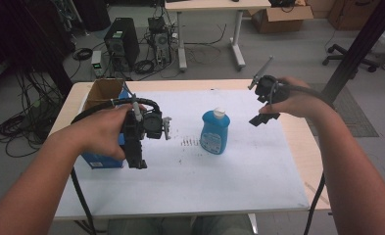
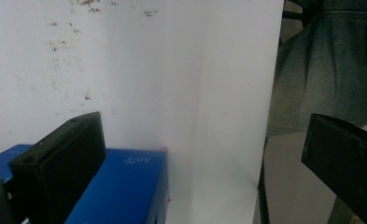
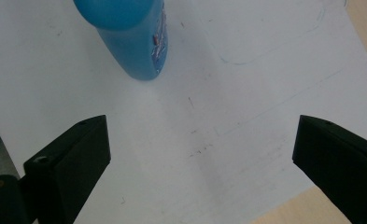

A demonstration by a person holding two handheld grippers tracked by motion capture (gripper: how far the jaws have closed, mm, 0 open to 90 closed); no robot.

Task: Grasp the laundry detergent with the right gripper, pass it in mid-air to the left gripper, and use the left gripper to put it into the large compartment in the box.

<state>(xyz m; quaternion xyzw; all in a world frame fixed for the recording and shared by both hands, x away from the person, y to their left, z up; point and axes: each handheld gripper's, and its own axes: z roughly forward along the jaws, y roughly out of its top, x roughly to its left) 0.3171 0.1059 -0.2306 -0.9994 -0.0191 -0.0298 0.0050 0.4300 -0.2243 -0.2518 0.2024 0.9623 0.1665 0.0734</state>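
A blue bottle [image 1: 214,131] with a white cap stands upright near the middle of the white sheet [image 1: 239,171]; its lower body [image 3: 133,39] rises at the top of the right gripper view. My left gripper [image 1: 137,159] hangs open over the blue box [image 1: 99,160] at the table's left, jaws pointing toward the near edge. The box's top [image 2: 120,186] lies under the left jaw. My right gripper [image 1: 264,118] is held above the table right of the bottle, open and holding nothing.
An open cardboard box [image 1: 103,93] sits at the table's far left corner. The white sheet's edge [image 2: 270,93] ends close to a person's trouser leg [image 2: 321,70]. Small dark specks [image 1: 190,143] mark the sheet left of the bottle.
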